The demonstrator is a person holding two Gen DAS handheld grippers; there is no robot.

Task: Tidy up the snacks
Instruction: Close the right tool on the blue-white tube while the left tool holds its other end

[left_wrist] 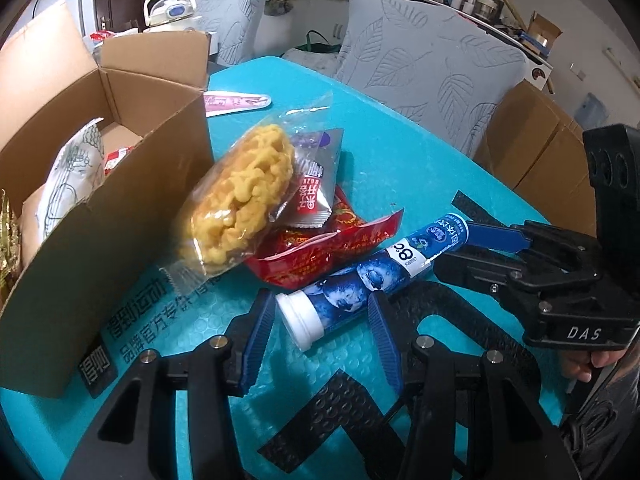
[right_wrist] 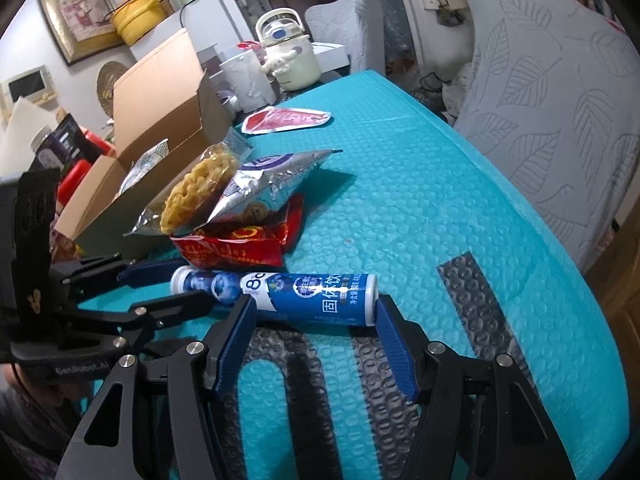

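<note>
We have the blue tube (left_wrist: 372,280) lying flat on the teal mat (left_wrist: 400,168), snack packets (left_wrist: 256,208) at its 11 o'clock beside the cardboard box (left_wrist: 100,208). Left gripper (left_wrist: 320,320) straddles the cap end and right gripper (right_wrist: 312,320) the other end, both spread, pads not clearly pressing.

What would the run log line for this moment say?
phase: reaching | target: blue cylindrical tube with white cap, lying on teal bubble-wrap mat | left tool: straddles cap end, open | right tool: straddles other end, open
</note>
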